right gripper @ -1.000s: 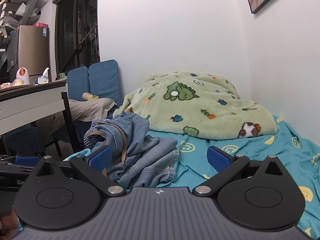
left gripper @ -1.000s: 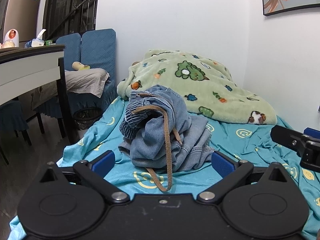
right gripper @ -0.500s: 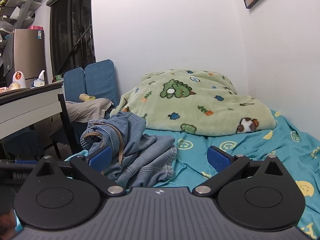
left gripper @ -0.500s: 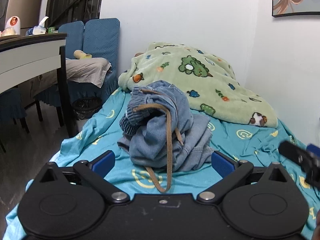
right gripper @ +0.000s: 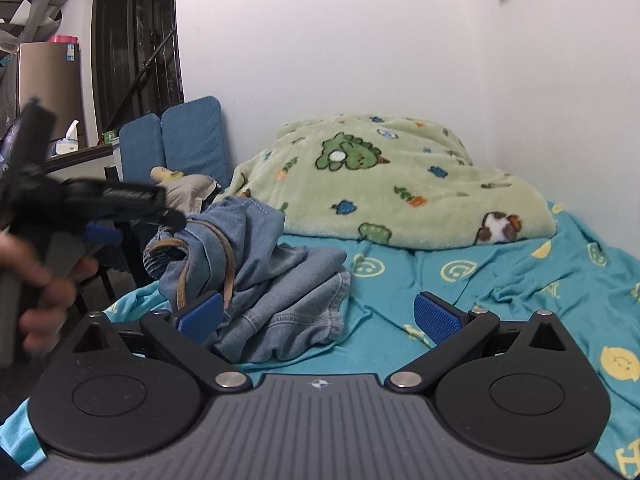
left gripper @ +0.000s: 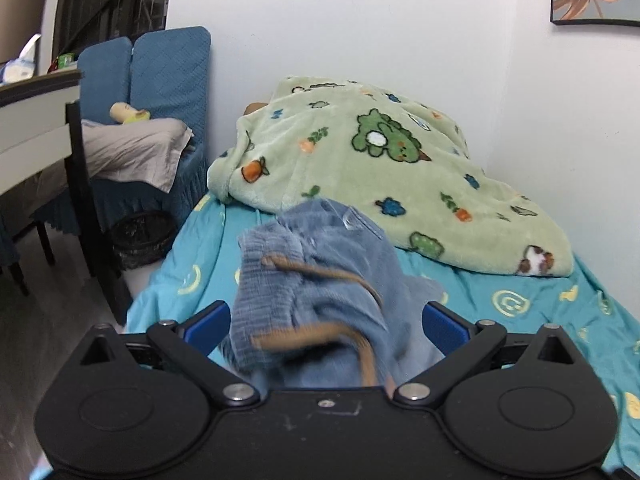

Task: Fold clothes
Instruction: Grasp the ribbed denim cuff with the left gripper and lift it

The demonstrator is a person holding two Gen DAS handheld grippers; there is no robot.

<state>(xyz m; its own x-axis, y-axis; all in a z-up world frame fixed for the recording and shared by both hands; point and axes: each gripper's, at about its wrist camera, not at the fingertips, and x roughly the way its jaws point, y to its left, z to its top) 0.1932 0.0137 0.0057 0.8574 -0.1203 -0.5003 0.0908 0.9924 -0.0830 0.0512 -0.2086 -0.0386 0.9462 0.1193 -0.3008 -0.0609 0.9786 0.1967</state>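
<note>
A crumpled pair of blue jeans with a brown belt lies heaped on the teal bed sheet. In the left wrist view the jeans fill the space between my left gripper's open jaws, and the belt crosses the top of the heap. The left gripper also shows in the right wrist view, at the top of the heap. My right gripper is open and empty, with its left pad at the heap's near edge.
A green cartoon blanket is bunched at the head of the bed against the white wall. Blue chairs with a grey cloth, a desk and a black bin stand left of the bed.
My left gripper moved forward onto the jeans heap, which now sits between its jaws. My right gripper moved slightly closer to the heap. Both stayed open.
</note>
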